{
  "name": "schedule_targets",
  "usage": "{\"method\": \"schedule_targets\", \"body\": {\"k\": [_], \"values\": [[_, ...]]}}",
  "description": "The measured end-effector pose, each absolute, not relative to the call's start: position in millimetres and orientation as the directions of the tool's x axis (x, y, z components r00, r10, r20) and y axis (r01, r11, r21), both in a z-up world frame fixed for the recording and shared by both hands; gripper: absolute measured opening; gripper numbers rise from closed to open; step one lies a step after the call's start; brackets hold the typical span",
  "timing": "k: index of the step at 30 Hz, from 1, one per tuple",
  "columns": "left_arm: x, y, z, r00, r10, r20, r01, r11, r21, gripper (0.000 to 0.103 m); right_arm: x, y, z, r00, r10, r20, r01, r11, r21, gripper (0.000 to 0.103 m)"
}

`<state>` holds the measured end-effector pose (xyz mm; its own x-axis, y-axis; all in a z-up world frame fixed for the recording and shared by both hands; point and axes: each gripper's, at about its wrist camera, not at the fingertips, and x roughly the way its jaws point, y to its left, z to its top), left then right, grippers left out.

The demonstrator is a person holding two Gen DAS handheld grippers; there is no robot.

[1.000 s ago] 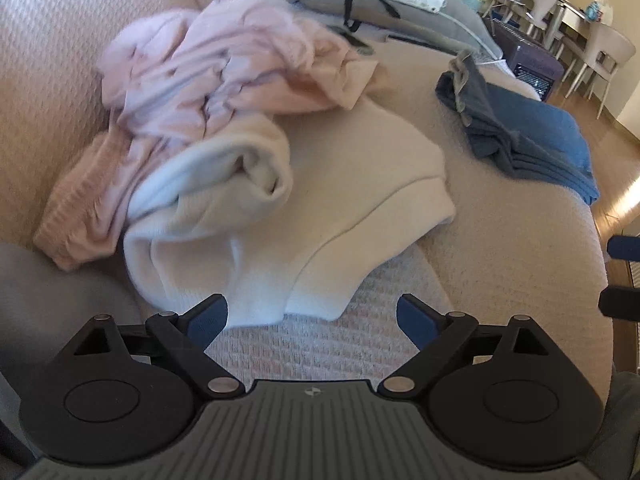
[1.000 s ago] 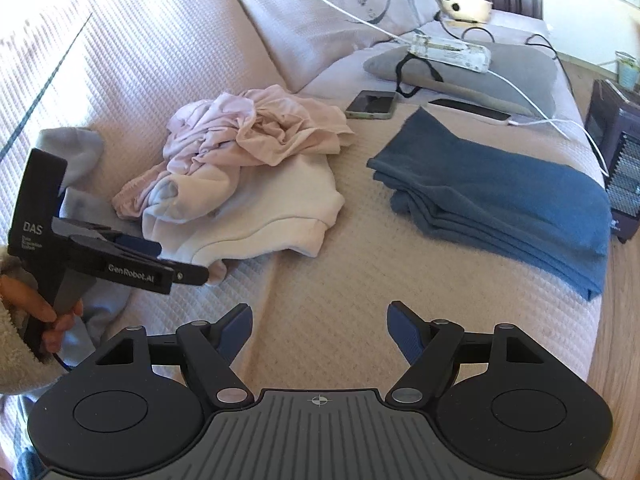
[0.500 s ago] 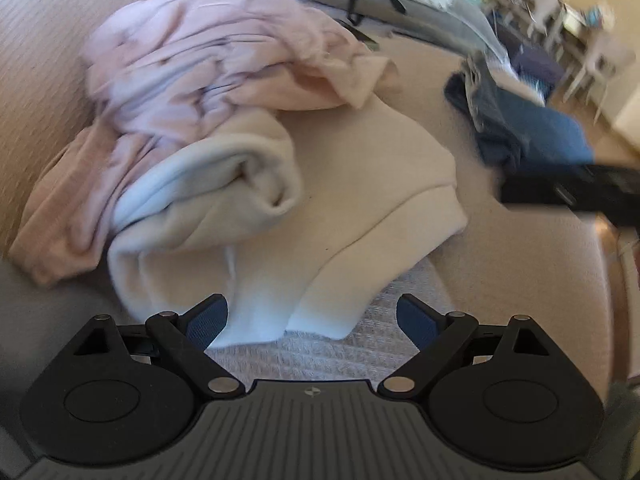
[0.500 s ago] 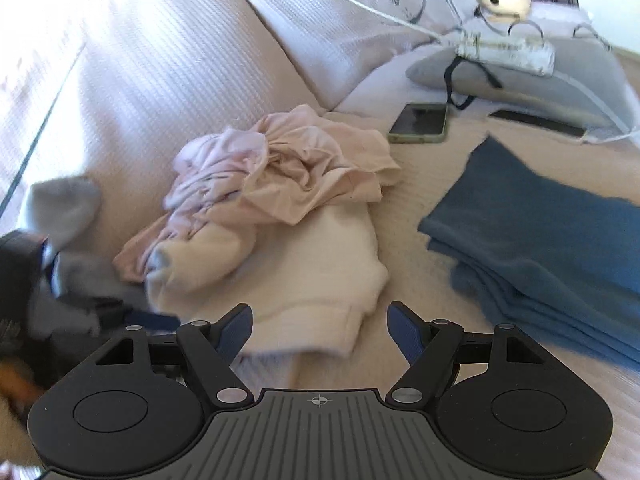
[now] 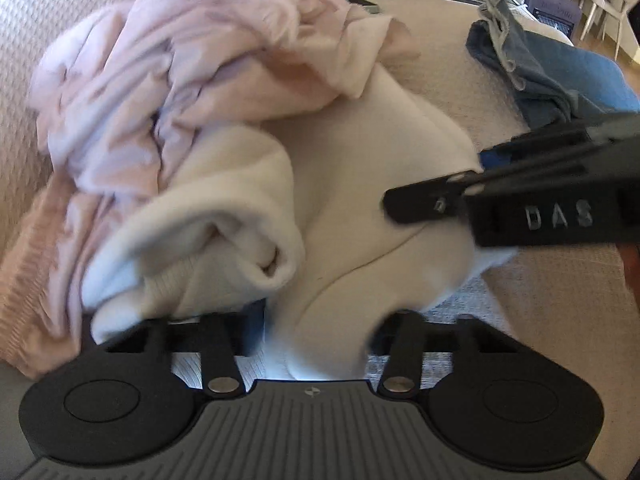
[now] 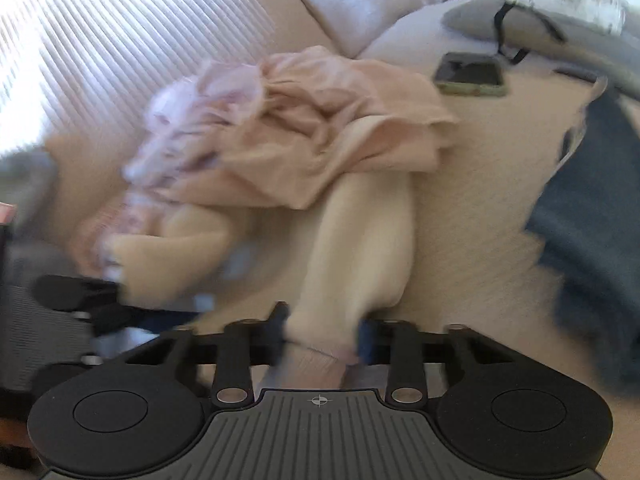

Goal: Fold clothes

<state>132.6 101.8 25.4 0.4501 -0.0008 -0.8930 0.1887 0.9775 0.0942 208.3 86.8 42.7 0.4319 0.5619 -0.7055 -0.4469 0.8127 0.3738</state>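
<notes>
A cream sweater (image 5: 360, 184) lies crumpled on the beige bed cover (image 5: 552, 312), half under a pink garment (image 5: 208, 64). In the left wrist view my left gripper (image 5: 316, 336) is closing on the sweater's near hem, and the cloth fills the gap between its fingers. The right gripper (image 5: 400, 204) reaches in from the right over the sweater's other hem corner. In the blurred right wrist view the right gripper (image 6: 322, 340) is closing too, with the cream sweater (image 6: 360, 248) bunched between its fingers. The left gripper (image 6: 76, 296) shows dimly at the left, beside the pink garment (image 6: 304, 140).
A folded blue garment (image 5: 560, 80) (image 6: 592, 240) lies to the right on the bed. A phone (image 6: 470, 74) rests beyond the pink garment, near a grey pillow (image 6: 480, 20) with cables. Grey cloth (image 6: 24, 176) sits at the far left. Chairs stand beyond the bed.
Both grippers came down and forward onto the cream sweater's near hem, and their jaws went from wide open to closed on the cloth. The right gripper now reaches into the left wrist view.
</notes>
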Motion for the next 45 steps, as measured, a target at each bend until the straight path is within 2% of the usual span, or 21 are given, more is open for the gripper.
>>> {"method": "schedule_targets", "body": {"k": [5,11,17,22,26,28,31,33,37,45], "values": [[111,90,48,0.443,-0.106,-0.890,0.262,0.965,0.016,0.032,167,70,77,0.477,0.618,-0.625,-0.477,0.779,0.406,0.025],[59,51,92,0.388,-0.333,-0.859,0.446,0.884,-0.142,0.030,101,19,130,0.505,0.694,-0.513,-0.473,0.720,0.507,0.024],[-9,-22,123,0.262,-0.516,-0.815,0.707,0.677,-0.202,0.031,16,-62,171,0.553,0.688,-0.471,-0.371,0.709,0.600,0.024],[-46,-81,129,0.149,-0.617,-0.772,0.822,0.512,-0.250,0.031,-45,-99,201,0.639,0.578,-0.507,-0.300,0.794,0.528,0.024],[-67,-106,120,0.094,-0.625,-0.775,0.863,0.439,-0.249,0.034,-74,-110,205,0.666,0.480,-0.571,-0.248,0.864,0.438,0.024],[-71,-111,112,0.091,-0.609,-0.788,0.856,0.452,-0.251,0.037,-77,-109,198,0.665,0.400,-0.631,-0.207,0.910,0.359,0.024],[-66,-105,109,0.134,-0.596,-0.792,0.831,0.503,-0.238,0.044,-69,-103,179,0.651,0.285,-0.704,-0.181,0.958,0.221,0.024],[-60,-94,112,0.189,-0.586,-0.788,0.801,0.556,-0.221,0.052,-63,-102,165,0.640,0.254,-0.726,-0.161,0.967,0.196,0.025],[-50,-62,114,0.286,-0.535,-0.795,0.726,0.662,-0.185,0.070,-45,-104,155,0.643,0.328,-0.693,-0.152,0.940,0.304,0.025],[-42,-18,99,0.330,-0.453,-0.828,0.606,0.774,-0.181,0.084,-31,-73,170,0.623,0.491,-0.609,-0.279,0.867,0.413,0.025]]}}
